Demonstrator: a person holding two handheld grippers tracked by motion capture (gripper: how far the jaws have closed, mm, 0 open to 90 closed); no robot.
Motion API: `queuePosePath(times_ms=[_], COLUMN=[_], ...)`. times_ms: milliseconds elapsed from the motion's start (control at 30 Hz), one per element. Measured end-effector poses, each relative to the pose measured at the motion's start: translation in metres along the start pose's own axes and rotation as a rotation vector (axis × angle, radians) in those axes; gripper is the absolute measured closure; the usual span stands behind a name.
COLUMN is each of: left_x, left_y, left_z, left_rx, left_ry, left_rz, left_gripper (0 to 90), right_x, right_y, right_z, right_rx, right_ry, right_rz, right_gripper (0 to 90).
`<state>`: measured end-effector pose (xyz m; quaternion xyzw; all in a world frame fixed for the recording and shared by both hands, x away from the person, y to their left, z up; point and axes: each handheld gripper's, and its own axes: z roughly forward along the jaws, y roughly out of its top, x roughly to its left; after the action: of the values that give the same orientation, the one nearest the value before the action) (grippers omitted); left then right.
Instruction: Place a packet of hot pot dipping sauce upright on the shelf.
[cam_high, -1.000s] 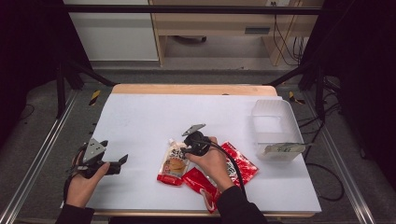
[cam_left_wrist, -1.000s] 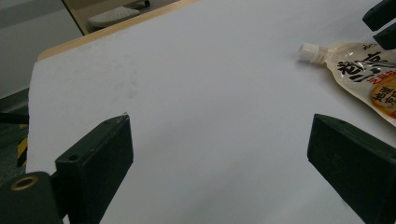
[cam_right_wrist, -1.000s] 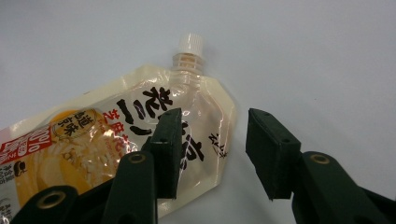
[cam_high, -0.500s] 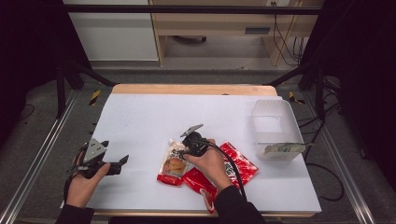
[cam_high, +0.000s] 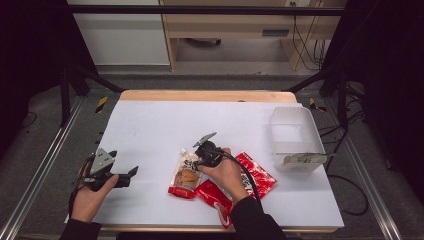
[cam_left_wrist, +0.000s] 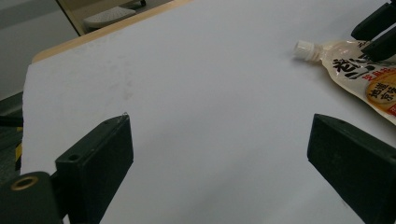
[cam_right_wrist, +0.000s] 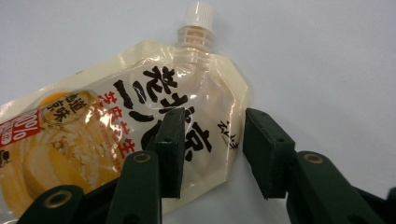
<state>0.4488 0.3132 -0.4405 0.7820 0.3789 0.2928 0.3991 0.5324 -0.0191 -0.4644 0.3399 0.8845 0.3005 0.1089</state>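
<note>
Spouted pouch (cam_right_wrist: 135, 140) lay flat on the white table (cam_high: 150, 130) beside my red packets (cam_high: 255, 175), its upper corner between my right gripper's (cam_right_wrist: 210, 149) closing, not-yet-pressing fingers (cam_right_wrist: 170, 140); left gripper (cam_left_wrist: 219, 154) gaped empty.

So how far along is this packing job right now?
One packet already lies in the clear bin. In hand: the right gripper straddles a corner of the spouted pouch, jaws just narrowing but not clamped. The red packets are left, and the left gripper waits open.
</note>
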Motion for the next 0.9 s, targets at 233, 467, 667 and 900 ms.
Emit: queuePosePath(times_ms=[233, 467, 667, 900], left_x=[-0.002, -0.002, -0.003, -0.002], left_y=[0.001, 0.001, 0.001, 0.001], left_z=[0.001, 0.002, 0.002, 0.001], left_rx=[0.002, 0.005, 0.008, 0.001], left_ry=[-0.007, -0.008, -0.014, -0.023], left_rz=[0.009, 0.011, 0.012, 0.001], left_gripper=[7.1, 7.1, 7.2, 7.4], right_x=[-0.003, 0.004, 0.009, 0.013], right_y=[-0.001, -0.001, 0.001, 0.008], right_z=[0.001, 0.000, -0.002, -0.013], right_rx=[0.003, 0.006, 0.012, -0.038], right_ry=[0.016, 0.008, 0.006, 0.007], right_rz=[0.034, -0.011, -0.038, -0.054], right_gripper=[62.3, 74.0, 86.6, 88.8])
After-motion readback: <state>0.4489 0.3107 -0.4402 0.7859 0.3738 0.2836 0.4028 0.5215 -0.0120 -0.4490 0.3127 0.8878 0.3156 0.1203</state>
